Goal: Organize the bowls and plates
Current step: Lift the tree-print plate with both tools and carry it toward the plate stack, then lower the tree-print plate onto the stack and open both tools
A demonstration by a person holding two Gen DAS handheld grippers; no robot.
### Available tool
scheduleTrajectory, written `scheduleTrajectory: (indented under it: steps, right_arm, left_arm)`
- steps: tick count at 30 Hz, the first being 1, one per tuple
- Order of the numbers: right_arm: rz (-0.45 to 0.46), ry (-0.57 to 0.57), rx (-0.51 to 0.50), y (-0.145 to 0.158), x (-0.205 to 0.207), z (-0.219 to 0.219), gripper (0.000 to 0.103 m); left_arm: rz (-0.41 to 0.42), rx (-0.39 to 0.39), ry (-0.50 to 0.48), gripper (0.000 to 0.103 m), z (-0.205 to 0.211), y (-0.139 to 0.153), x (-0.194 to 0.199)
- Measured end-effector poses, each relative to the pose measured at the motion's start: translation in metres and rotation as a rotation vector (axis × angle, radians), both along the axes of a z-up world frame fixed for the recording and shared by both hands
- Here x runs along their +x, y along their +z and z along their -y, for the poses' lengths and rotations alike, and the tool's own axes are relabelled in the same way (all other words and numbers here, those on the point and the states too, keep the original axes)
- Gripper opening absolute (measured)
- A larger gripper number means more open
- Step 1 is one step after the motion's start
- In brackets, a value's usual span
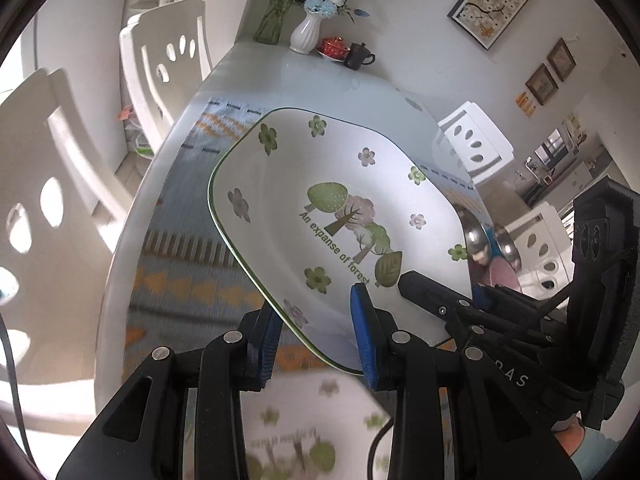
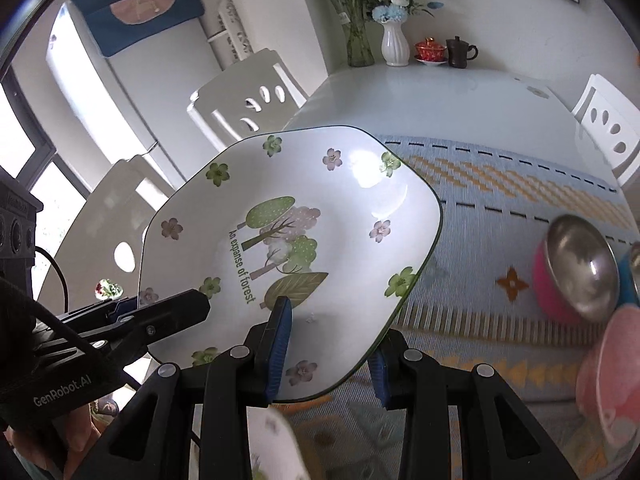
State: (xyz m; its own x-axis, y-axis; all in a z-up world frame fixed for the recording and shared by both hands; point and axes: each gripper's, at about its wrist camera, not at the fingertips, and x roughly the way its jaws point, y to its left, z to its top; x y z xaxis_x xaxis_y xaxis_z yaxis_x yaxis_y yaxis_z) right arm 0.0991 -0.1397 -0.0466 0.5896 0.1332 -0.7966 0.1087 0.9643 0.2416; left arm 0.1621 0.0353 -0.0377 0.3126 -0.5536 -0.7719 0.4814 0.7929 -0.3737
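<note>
A white square plate [image 1: 304, 168] printed with trees, flowers and "An expanse of forest" hangs tilted above the table. My left gripper [image 1: 316, 338] is shut on its near rim, one blue pad above and one below. My right gripper [image 2: 329, 356] is shut on the opposite rim of the same plate [image 2: 340, 184]. Each gripper shows in the other's view, the right gripper [image 1: 436, 300] and the left gripper [image 2: 172, 312]. A second, similar plate [image 1: 304, 432] lies blurred below. To the right stand a pink-sided steel bowl [image 2: 576, 268], a blue-sided one [image 2: 632, 276] and a pink bowl [image 2: 612, 380].
A blue and orange woven mat [image 2: 500, 200] covers the near part of the white table [image 2: 420, 96]. At the far end stand a glass vase [image 2: 358, 40], a white vase [image 2: 394, 46], a red cup [image 2: 430, 50] and a dark cup [image 2: 458, 52]. White chairs [image 1: 168, 60] surround the table.
</note>
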Motion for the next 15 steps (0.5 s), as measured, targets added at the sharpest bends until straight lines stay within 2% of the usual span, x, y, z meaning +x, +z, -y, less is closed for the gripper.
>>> scheduleTrajectory:
  steps: [9, 12, 15]
  right_arm:
    - [0.018, -0.007, 0.019, -0.003, -0.074, -0.05, 0.034]
    - [0.003, 0.025, 0.01, -0.005, -0.095, -0.063, 0.034]
    - [-0.044, 0.038, 0.046, -0.017, -0.113, -0.066, 0.034]
  left_arm:
    - [-0.018, 0.033, -0.012, 0.029, -0.045, -0.001, -0.068]
    - [-0.04, 0.024, 0.006, 0.029, -0.058, -0.004, -0.087]
    - [-0.073, 0.028, 0.016, 0.029, -0.065, -0.017, -0.109]
